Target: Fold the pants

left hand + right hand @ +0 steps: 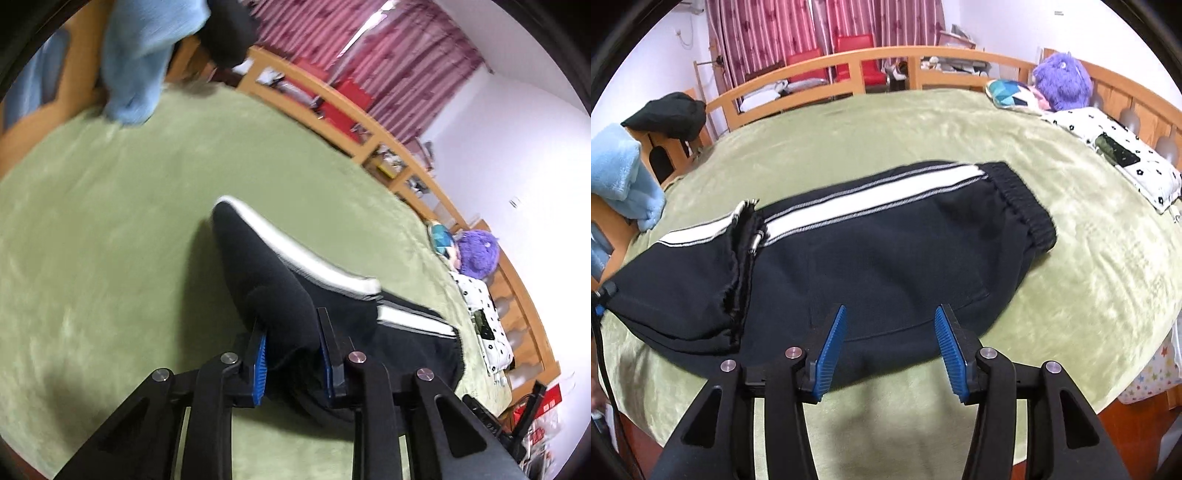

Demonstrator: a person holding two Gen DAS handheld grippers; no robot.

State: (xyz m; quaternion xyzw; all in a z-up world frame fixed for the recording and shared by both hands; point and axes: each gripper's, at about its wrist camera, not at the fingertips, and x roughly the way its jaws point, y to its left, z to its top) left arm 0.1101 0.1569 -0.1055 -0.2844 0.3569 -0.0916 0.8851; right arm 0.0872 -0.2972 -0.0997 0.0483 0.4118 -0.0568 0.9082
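Black pants (886, 251) with a white side stripe lie folded across the green bedcover (1071, 277), the ribbed waistband to the right. My right gripper (890, 332) hovers open just above the pants' near edge, with nothing pressed between its blue pads. In the left wrist view my left gripper (291, 332) is shut on a bunched fold of the pants (258, 258). That fold is lifted off the bedcover (129, 221) and the striped leg hangs out ahead of the fingers.
A light blue towel (620, 173) and a black garment (668, 114) hang over the wooden bed frame at the left. A purple plush toy (1062, 81) and a white flowered pillow (1115, 155) lie at the right. The wooden rail (886, 55) runs along the far side.
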